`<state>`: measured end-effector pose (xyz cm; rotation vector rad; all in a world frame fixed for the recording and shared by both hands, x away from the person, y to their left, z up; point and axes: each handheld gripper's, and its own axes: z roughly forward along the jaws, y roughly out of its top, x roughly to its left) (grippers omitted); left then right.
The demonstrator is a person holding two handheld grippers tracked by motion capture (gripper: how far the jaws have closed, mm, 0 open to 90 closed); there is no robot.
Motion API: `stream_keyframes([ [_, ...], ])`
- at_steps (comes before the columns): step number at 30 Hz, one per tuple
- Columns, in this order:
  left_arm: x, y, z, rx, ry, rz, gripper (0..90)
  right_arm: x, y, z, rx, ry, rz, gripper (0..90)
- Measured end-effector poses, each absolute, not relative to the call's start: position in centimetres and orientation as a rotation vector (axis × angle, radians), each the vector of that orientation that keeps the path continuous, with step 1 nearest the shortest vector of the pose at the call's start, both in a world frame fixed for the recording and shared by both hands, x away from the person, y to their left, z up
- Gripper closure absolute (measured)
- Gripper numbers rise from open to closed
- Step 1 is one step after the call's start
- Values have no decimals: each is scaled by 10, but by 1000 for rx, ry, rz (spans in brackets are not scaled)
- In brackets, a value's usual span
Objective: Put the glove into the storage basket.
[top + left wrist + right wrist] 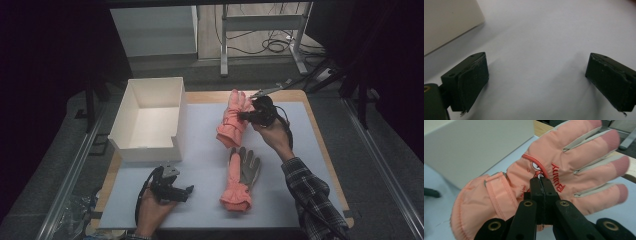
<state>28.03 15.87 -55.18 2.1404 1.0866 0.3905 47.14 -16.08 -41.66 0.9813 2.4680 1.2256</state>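
A: Where the high view looks down on the table [300,165], what do the right tongs [243,115] hold?
B: A pink glove [233,122], pinched at its back and hanging off the table, cuff lowest, fingers up past the tongs.
A: And the left tongs [189,189]?
B: Low at the near edge, jaws apart with nothing between them. A second glove [239,181] lies flat on the table just to their right, grey palm up. The white box [150,120] stands beyond them, to the left of the held glove.

A: In the left gripper view?
B: The left tongs [536,80] stand wide over bare table [544,32]; a corner of the box [449,22] sits beyond their left jaw.

A: And the right gripper view?
B: The right tongs [541,180] are clamped together on a fold of the glove [564,167] beside its red lettering. Cuff lies to their left, fingers to their right, the box [479,147] behind.
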Motion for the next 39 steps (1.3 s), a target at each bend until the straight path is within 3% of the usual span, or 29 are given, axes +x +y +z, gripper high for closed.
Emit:
stream_keyframes([
  [19,280,159,-552,2142,1085,391,46,380,-190,-391,912,2575,1257,897],
  [28,280,159,-552,2141,1087,390,46,339,-197,-411,904,2648,1248,896],
  [39,280,159,-552,2140,1088,389,46,325,-189,-456,918,2709,1170,896],
])
